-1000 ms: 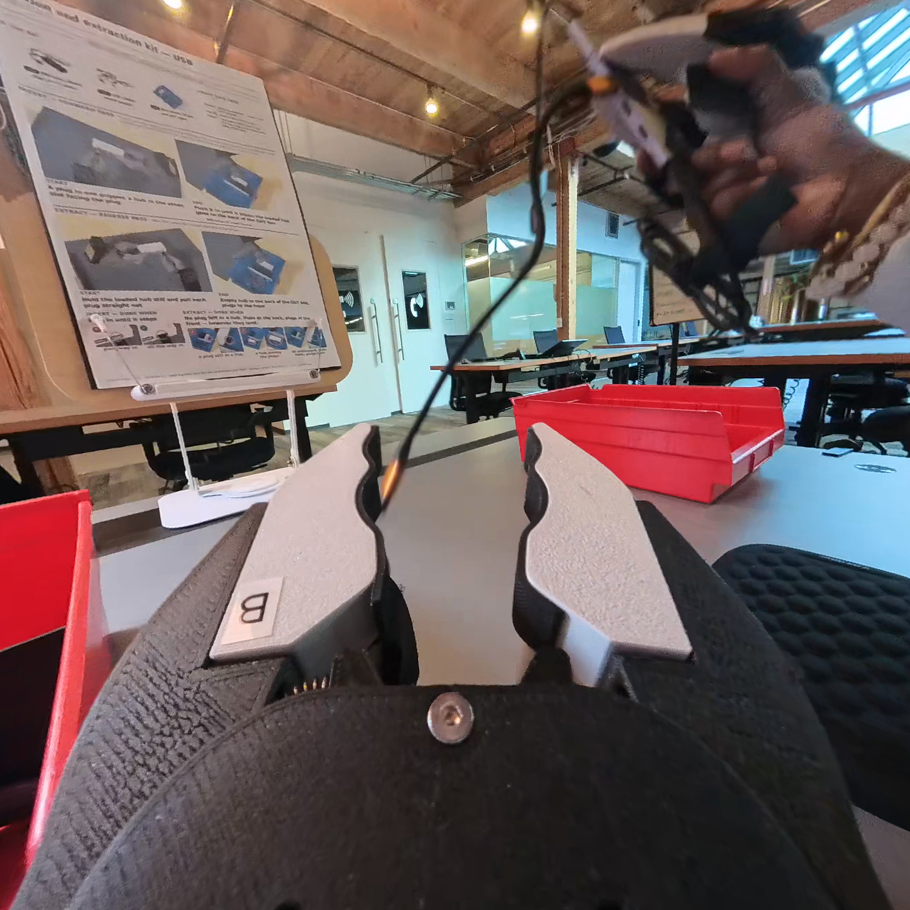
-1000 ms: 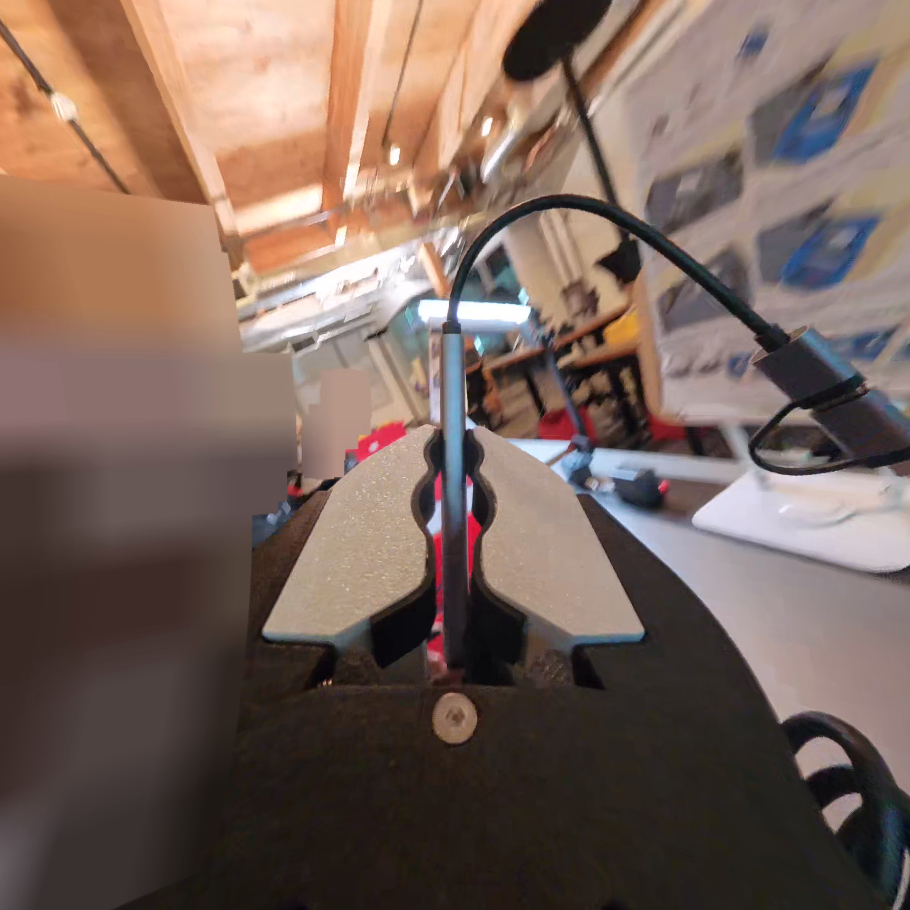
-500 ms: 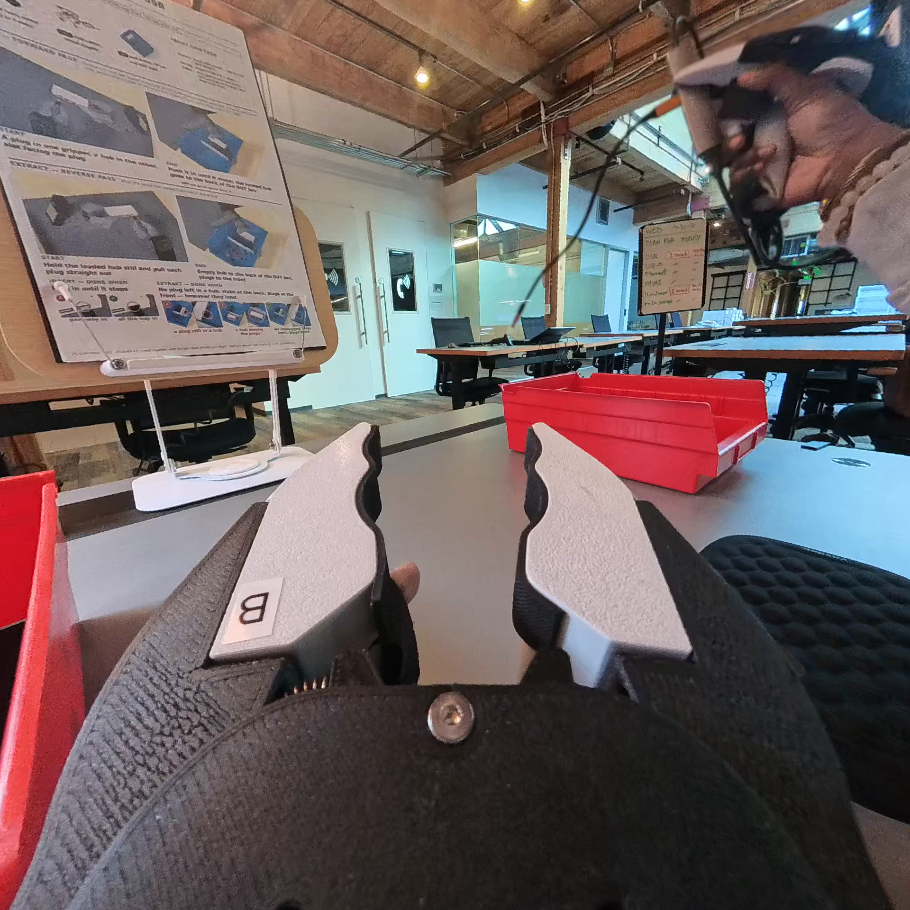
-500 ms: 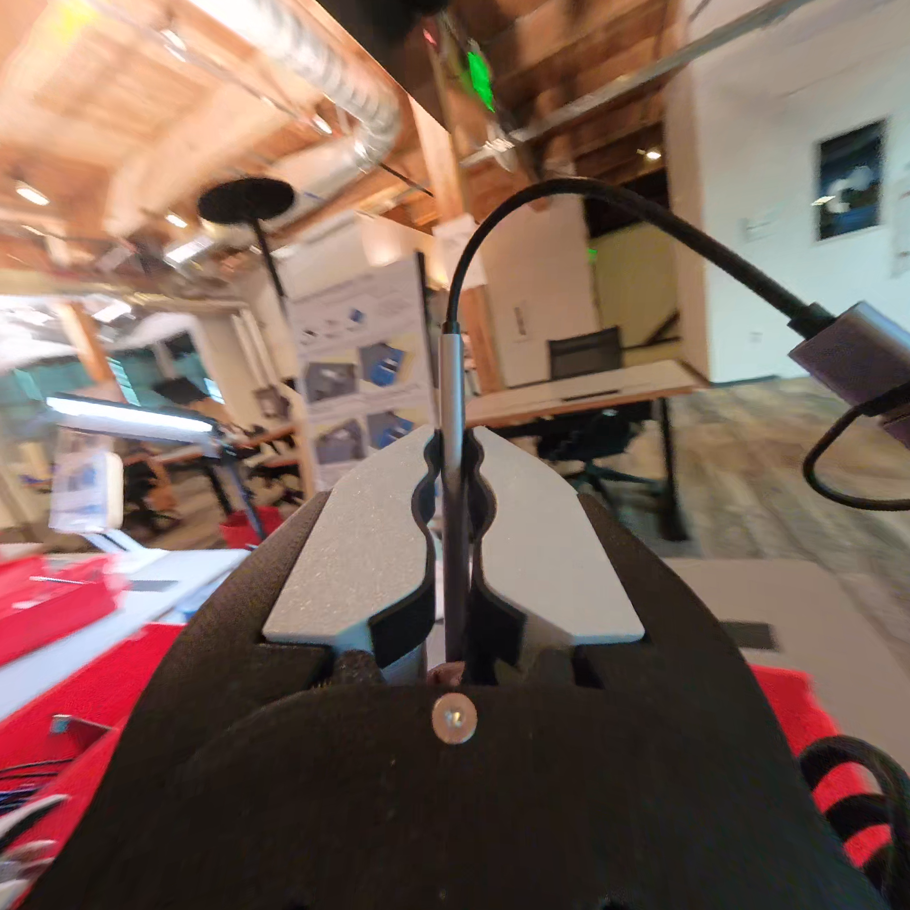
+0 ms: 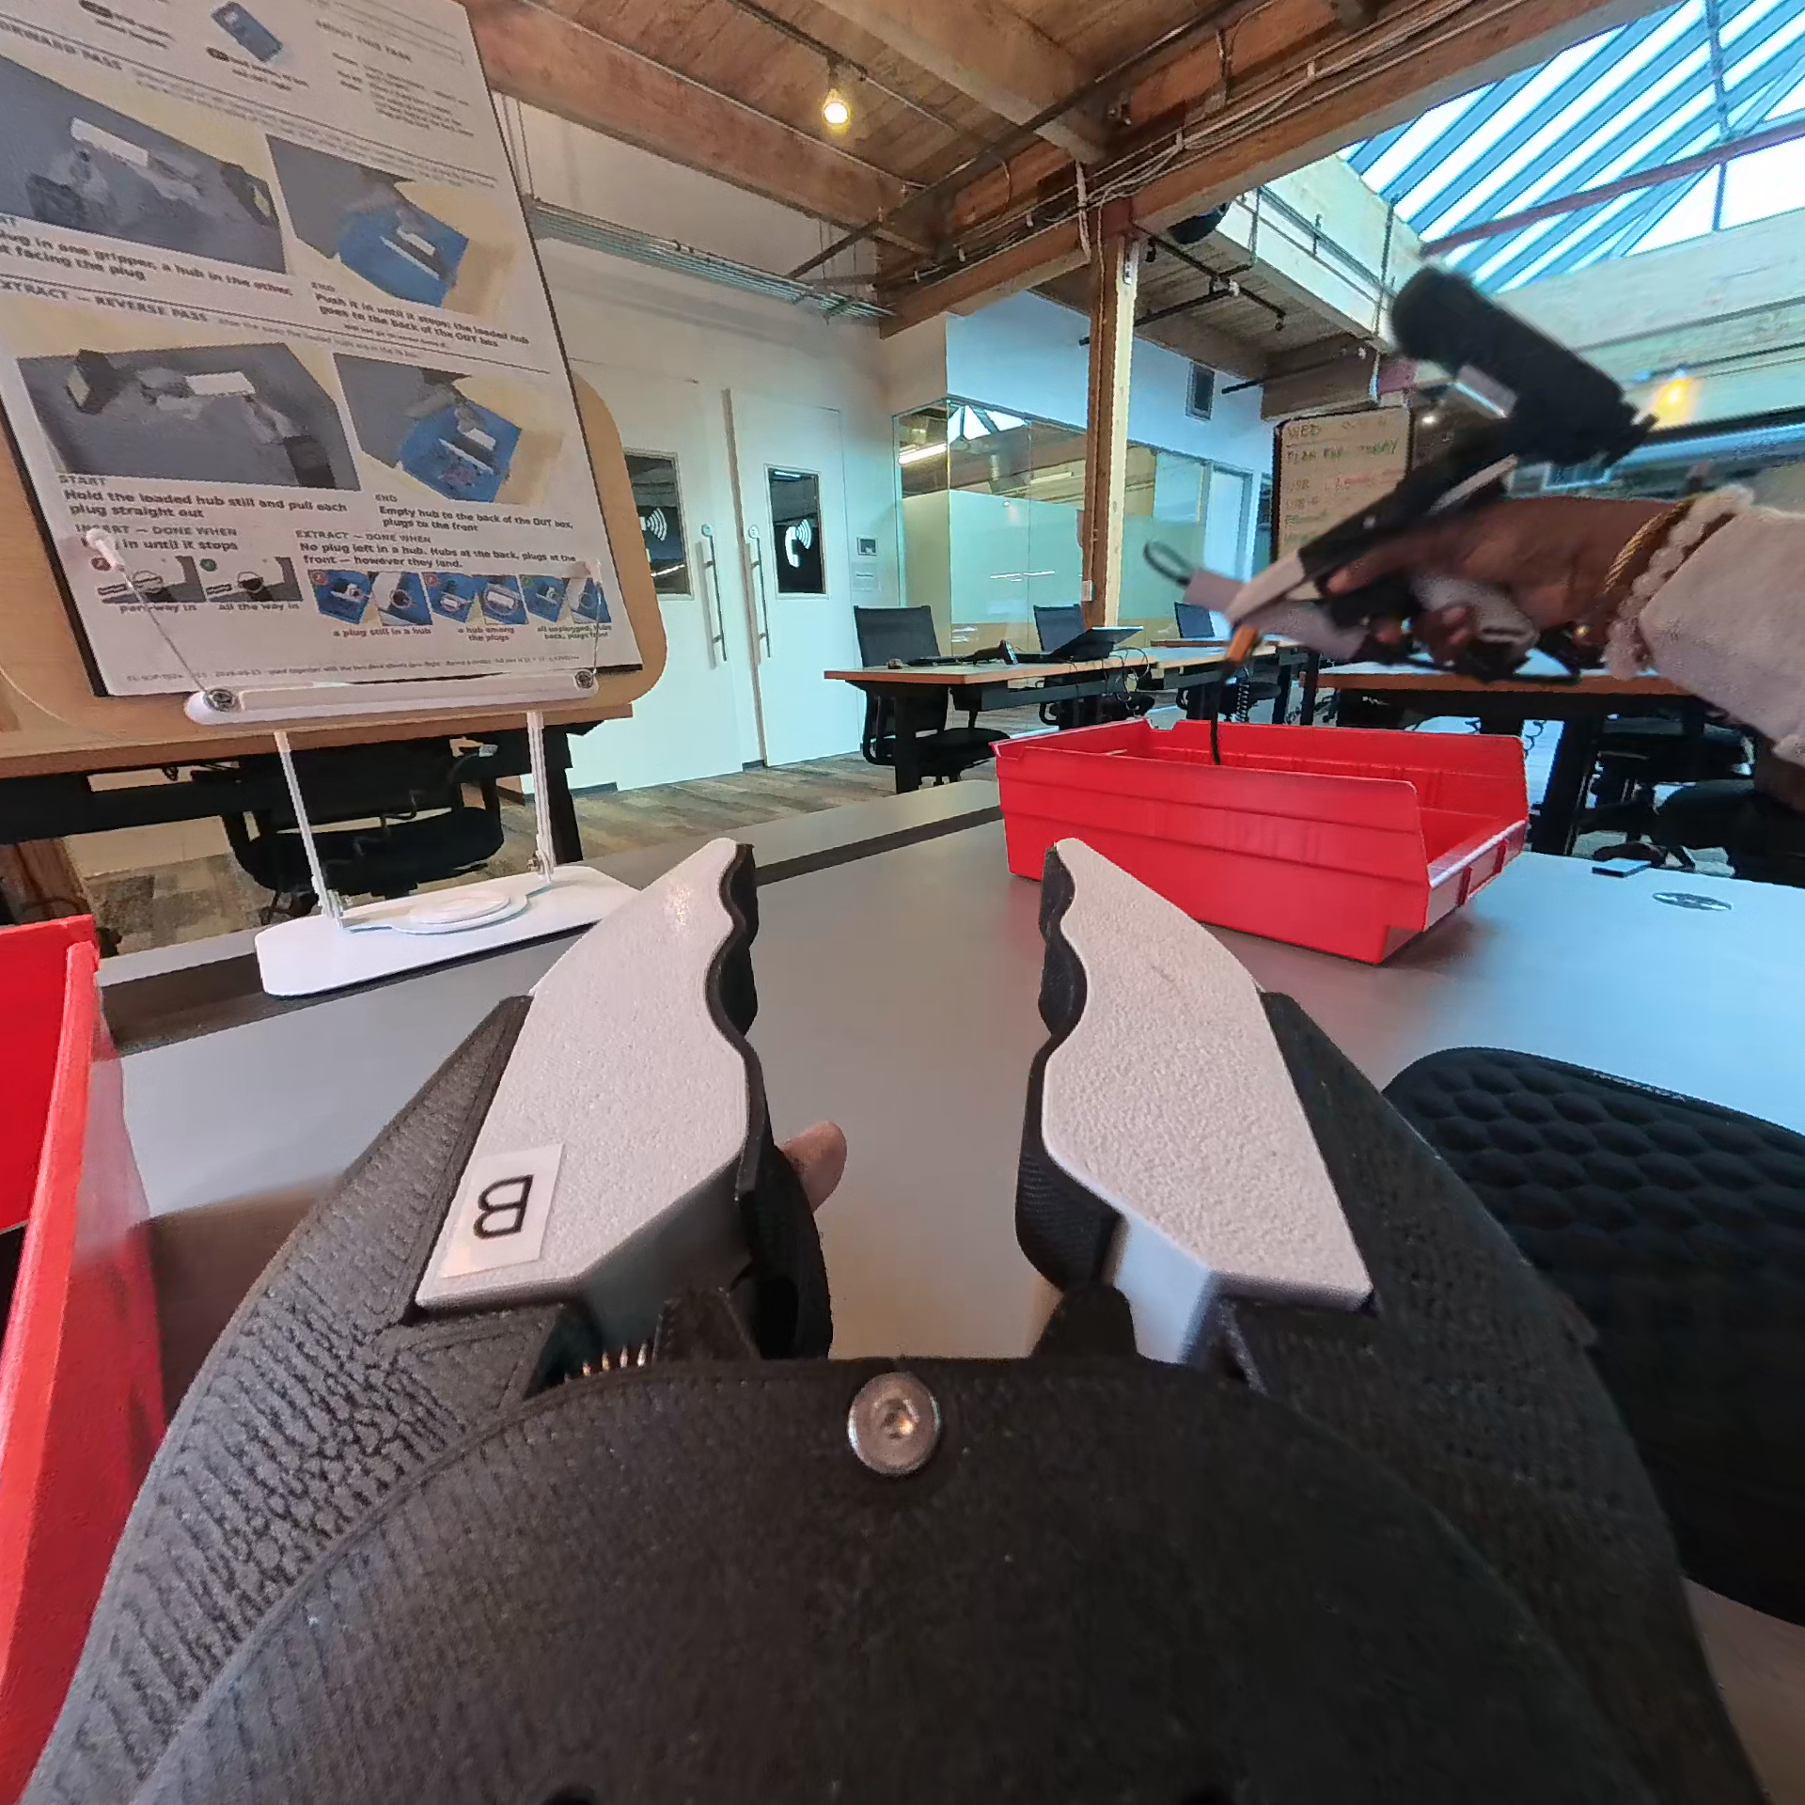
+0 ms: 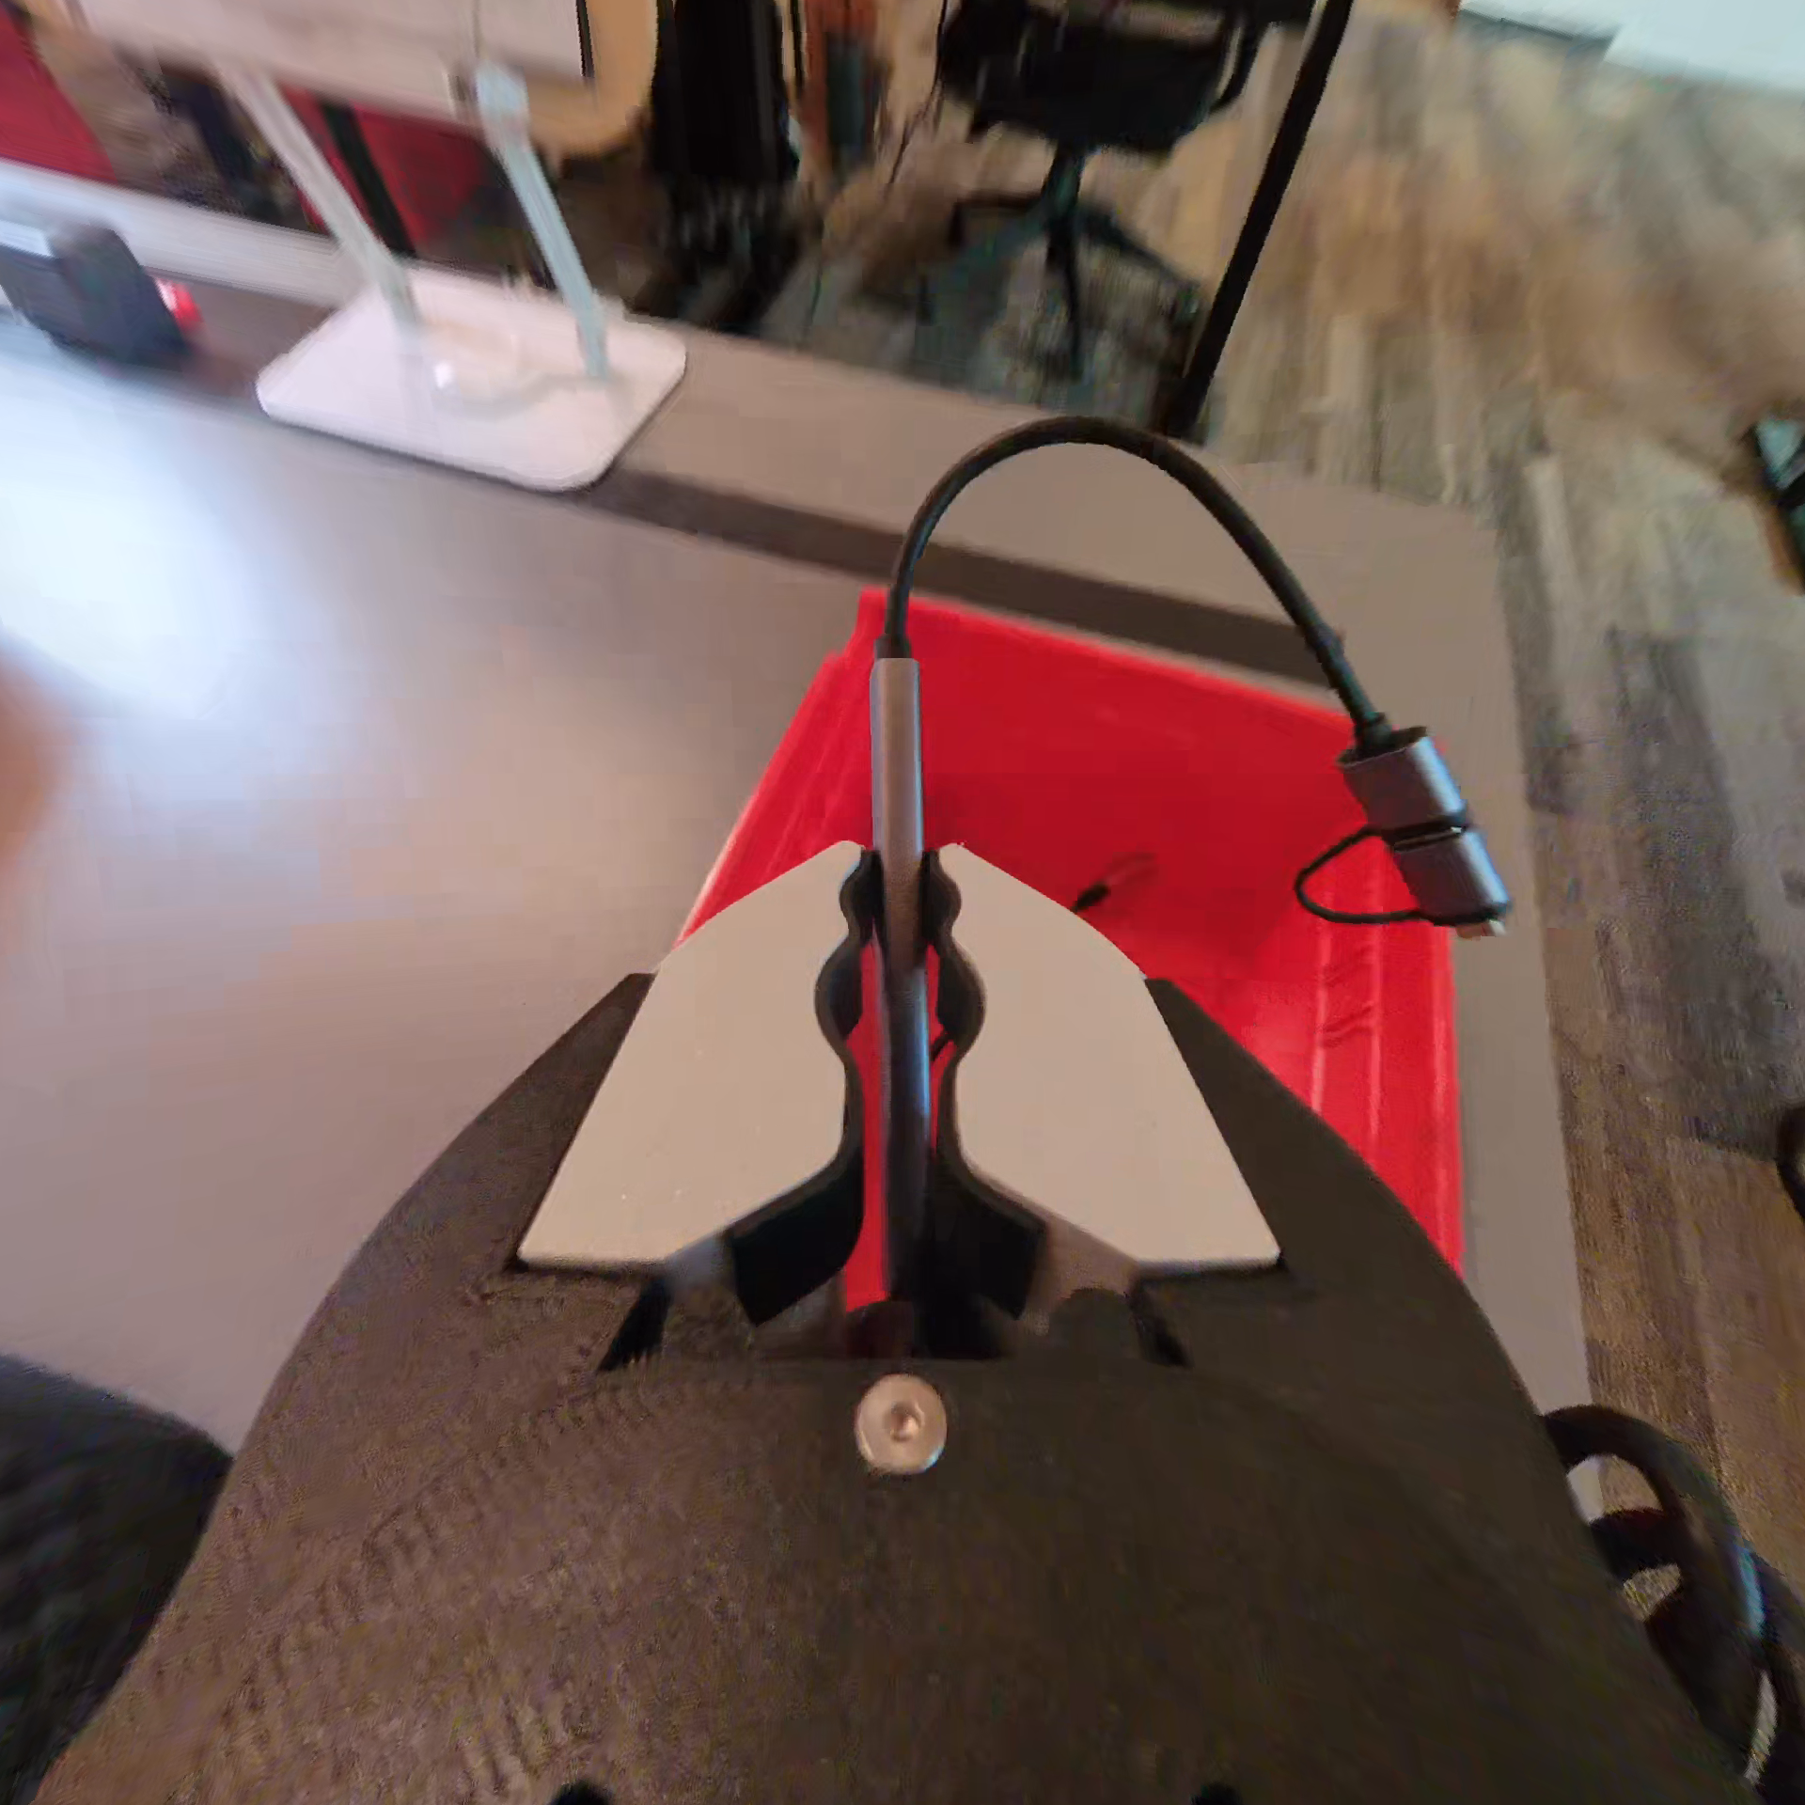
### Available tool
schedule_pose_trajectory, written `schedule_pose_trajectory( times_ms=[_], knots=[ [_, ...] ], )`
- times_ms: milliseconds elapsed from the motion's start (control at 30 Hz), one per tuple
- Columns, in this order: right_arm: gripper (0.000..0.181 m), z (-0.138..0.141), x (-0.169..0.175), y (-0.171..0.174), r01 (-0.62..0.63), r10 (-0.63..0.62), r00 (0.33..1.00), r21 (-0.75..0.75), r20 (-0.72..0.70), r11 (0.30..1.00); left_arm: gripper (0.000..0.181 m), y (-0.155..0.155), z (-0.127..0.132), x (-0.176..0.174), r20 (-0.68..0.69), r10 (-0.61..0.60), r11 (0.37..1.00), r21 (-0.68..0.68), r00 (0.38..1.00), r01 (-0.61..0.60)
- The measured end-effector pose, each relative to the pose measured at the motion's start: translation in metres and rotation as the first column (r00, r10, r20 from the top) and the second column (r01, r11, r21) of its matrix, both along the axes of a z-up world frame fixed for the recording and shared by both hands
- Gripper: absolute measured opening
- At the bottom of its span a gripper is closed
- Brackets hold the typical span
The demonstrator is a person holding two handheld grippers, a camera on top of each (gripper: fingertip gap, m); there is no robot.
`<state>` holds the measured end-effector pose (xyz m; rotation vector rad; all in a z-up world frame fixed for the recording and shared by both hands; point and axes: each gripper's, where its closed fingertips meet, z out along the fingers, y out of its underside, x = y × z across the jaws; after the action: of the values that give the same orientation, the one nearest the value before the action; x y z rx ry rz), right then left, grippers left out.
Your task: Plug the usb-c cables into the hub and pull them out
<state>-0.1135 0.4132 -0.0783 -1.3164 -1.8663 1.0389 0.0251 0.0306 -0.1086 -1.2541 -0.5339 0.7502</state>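
My right gripper (image 6: pixel 899 860) is shut on a thin grey hub (image 6: pixel 897 752), seen edge-on and sticking out past the fingertips. The hub's short black lead (image 6: pixel 1123 449) arcs right to a dark plug (image 6: pixel 1421 830) hanging free. The gripper points down over a red bin (image 6: pixel 1074 742). It also shows in the left wrist view (image 5: pixel 1260 601), held in a hand above that bin (image 5: pixel 1260 830), with a thin black cable (image 5: pixel 1216 742) hanging from it into the bin. My left gripper (image 5: pixel 899 869) is open and empty, low over the grey table (image 5: pixel 899 1026).
A white stand (image 5: pixel 440 918) holding an instruction board (image 5: pixel 293 342) is at the back left. Another red bin (image 5: pixel 49 1172) is at the left edge. A black mesh pad (image 5: pixel 1612 1221) lies at the right. A small cable end (image 6: pixel 1109 884) lies inside the bin. Spacing between my two grippers at the tips: around 40 cm.
My right gripper, still shut on the hub, swung from pointing up at the ceiling to pointing down over the red bin, moving right and lower. My left gripper stayed open.
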Motion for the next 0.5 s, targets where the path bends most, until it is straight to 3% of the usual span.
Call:
schedule_pose_trajectory(
  times_ms=[100, 267, 500],
  knots=[
    [0.010, -0.025, -0.005, -0.012, -0.043, 0.045, 0.995, -0.025, 0.085, 0.999, 0.056, 0.000, 0.000, 0.000, 0.000, 0.000, 1.000, -0.002, 1.000, 0.000],
    [0.011, -0.041, -0.019, -0.033, -0.072, 0.098, 0.985, -0.175, 0.145, 0.982, 0.056, -0.001, -0.001, 0.000, 0.002, 0.001, 1.000, 0.000, 1.000, -0.001],
    [0.010, -0.041, -0.037, -0.038, -0.078, 0.099, 0.994, -0.310, 0.053, 0.947, 0.056, -0.001, -0.001, 0.001, 0.001, 0.000, 1.000, 0.001, 1.000, 0.000]
  ],
)
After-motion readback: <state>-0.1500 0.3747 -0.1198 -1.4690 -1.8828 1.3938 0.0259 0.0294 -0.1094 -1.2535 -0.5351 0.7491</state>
